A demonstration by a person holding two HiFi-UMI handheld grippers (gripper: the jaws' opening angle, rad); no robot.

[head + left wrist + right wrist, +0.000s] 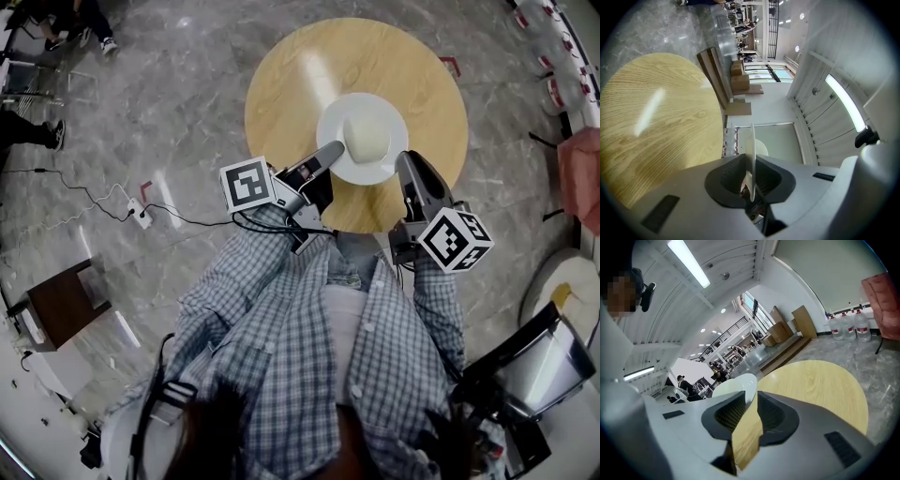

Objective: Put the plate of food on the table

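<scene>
White round ceramic plate [380, 174], one only, carries one pale mound of food [366, 136] and sits over the one round light-wood table [300, 75]; whether it rests on the wood cannot be told. No legible writing or brand is visible. Each of the two marker cubes [247, 185] bears black-and-white square codes.

Left gripper [330, 150] is clamped on the plate's left rim, with the thin white edge [753, 140] pinched between its jaws [751, 176]. Right gripper [410, 161] stands just beside the right rim, jaws parted and empty [746, 404], with bare table top [820, 385] showing through the gap.

Grey marbled stone floor [187, 84] surrounds the table. Three water bottles [846, 326] line the far wall.
</scene>
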